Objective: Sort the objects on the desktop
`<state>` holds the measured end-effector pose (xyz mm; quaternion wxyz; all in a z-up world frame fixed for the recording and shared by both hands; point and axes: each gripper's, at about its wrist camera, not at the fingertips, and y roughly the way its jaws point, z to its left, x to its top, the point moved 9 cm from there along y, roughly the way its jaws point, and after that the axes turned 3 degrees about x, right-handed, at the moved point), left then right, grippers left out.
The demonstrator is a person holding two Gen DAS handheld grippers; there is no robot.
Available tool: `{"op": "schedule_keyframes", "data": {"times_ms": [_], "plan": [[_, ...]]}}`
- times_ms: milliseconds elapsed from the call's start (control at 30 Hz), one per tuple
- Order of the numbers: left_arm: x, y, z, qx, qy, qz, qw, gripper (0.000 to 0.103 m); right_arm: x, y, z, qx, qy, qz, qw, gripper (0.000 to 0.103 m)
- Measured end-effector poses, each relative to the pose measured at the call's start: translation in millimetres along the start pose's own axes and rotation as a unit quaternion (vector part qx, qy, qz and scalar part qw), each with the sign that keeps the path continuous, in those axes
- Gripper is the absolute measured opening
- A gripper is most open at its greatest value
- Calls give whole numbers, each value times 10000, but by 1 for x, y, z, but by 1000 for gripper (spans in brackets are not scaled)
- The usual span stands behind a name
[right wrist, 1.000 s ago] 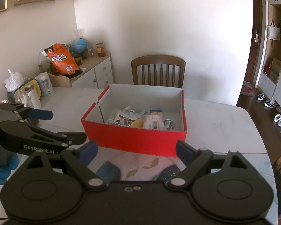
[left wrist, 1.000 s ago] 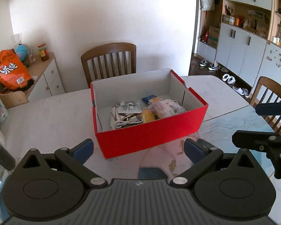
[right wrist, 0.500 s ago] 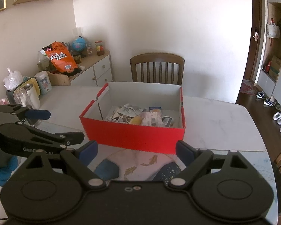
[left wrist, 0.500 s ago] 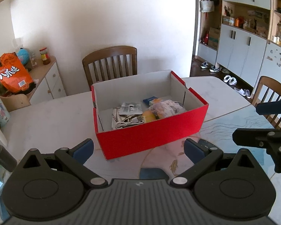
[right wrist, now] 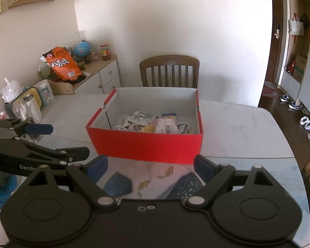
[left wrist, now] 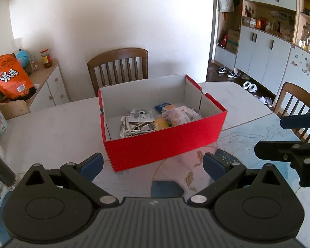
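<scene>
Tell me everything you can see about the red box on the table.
The red box is an open, lidless cardboard box, red outside and plain white inside, like a shoebox. It sits flat on the pale table, its near edge at the patterned mat, in front of a wooden chair. Its side walls have slits at the corners. Inside lie a white cable, crinkled packets, a yellow item and a blue one. Neither gripper touches it.
</scene>
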<state>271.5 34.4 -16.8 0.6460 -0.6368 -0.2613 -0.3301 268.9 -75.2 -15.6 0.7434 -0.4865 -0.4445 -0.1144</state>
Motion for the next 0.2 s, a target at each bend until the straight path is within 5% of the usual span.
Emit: {"op": "schedule_keyframes", "data": {"times_ms": [200], "plan": [[-1, 0, 3, -49, -17, 1, 10000, 103, -3, 1, 2, -35, 29, 40, 10000, 90]]}}
